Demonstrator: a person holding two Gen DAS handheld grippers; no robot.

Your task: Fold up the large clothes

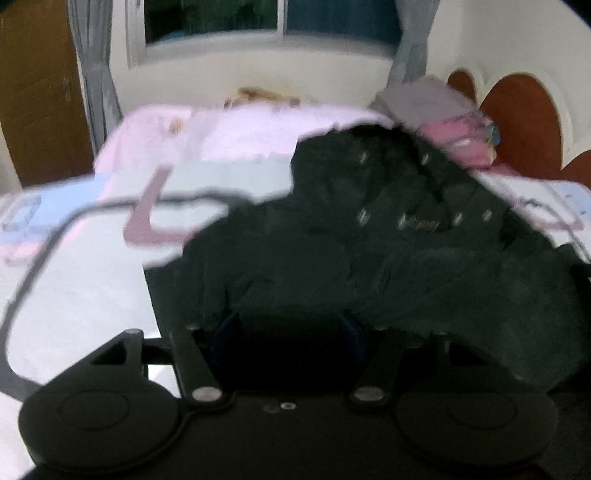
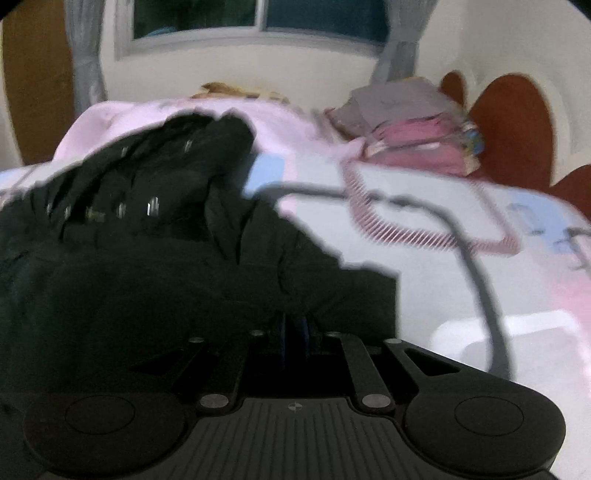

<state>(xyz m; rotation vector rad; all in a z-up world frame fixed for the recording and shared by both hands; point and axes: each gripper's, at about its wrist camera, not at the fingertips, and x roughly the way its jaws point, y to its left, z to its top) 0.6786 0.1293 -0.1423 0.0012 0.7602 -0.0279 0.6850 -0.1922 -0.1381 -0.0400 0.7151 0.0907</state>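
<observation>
**Inspector:** You are working over a bed [image 1: 74, 295] dressed in a pale sheet printed with pink, light-blue and grey shapes. A pink blanket [image 1: 229, 133] covers its far end. Both views are blurred.

**Operator:** And the garment?

**Inspector:** The black coat [image 1: 369, 240] lies crumpled on the sheet, with small metal snaps showing near its upper part. In your left view it fills the centre and right; in your right view the same coat [image 2: 147, 258] fills the left and centre.

**Operator:** My grippers?

**Inspector:** Your left gripper [image 1: 288, 328] stands with its jaws well apart at the coat's near edge. The space between them is too dark to show whether cloth is in there. Your right gripper [image 2: 293, 332] has its blue pads almost together, right at the near hem. Whether a fold is pinched between them, you cannot tell from this view.

**Operator:** The room?

**Inspector:** Ahead of you, a cream wall with a window [image 2: 258, 18], dark outside, and grey curtains [image 1: 96, 74] at each side. A wooden door [image 1: 37, 92] stands to the left. To the right, a headboard [image 2: 517, 122] with rounded red-brown panels. A stack of folded clothes [image 2: 413, 125], grey over pink, rests on the bed near it.
</observation>
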